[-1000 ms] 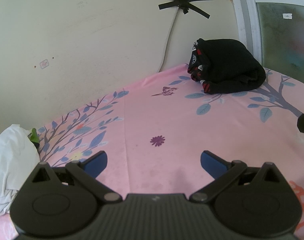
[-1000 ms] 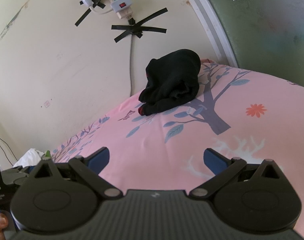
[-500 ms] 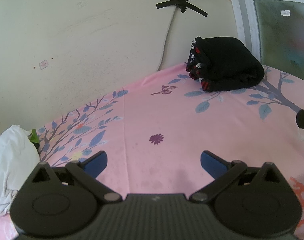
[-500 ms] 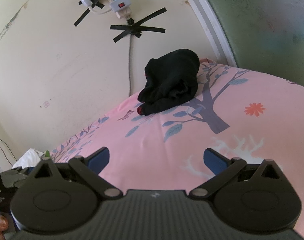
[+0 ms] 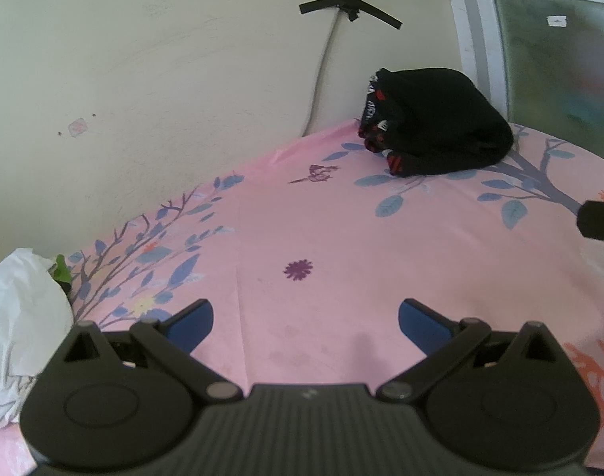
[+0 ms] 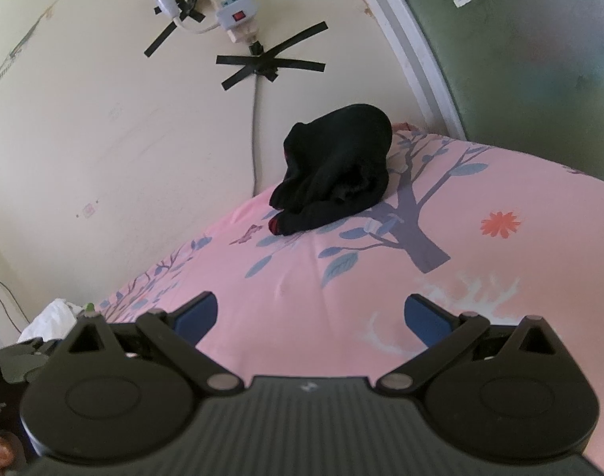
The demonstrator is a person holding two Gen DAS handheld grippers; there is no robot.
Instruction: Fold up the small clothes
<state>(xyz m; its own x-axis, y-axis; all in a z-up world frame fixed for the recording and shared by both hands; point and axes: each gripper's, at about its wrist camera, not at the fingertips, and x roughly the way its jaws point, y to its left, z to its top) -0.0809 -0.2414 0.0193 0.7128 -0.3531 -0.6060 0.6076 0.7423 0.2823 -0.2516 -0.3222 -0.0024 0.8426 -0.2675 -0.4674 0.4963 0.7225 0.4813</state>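
A black garment with red and white trim lies bunched at the far end of the pink floral sheet, against the wall; it also shows in the right wrist view. A crumpled white garment lies at the sheet's left edge and shows small in the right wrist view. My left gripper is open and empty above the sheet's near middle. My right gripper is open and empty, farther right over the sheet. Part of the right gripper shows at the left wrist view's right edge.
A cream wall with a taped cable and a power strip with bulb runs along the sheet's far side. A window frame stands at the right. A small green item lies by the white garment.
Both grippers have drifted slightly; the black garment sits a little higher in the left wrist view. Both stay open and empty.
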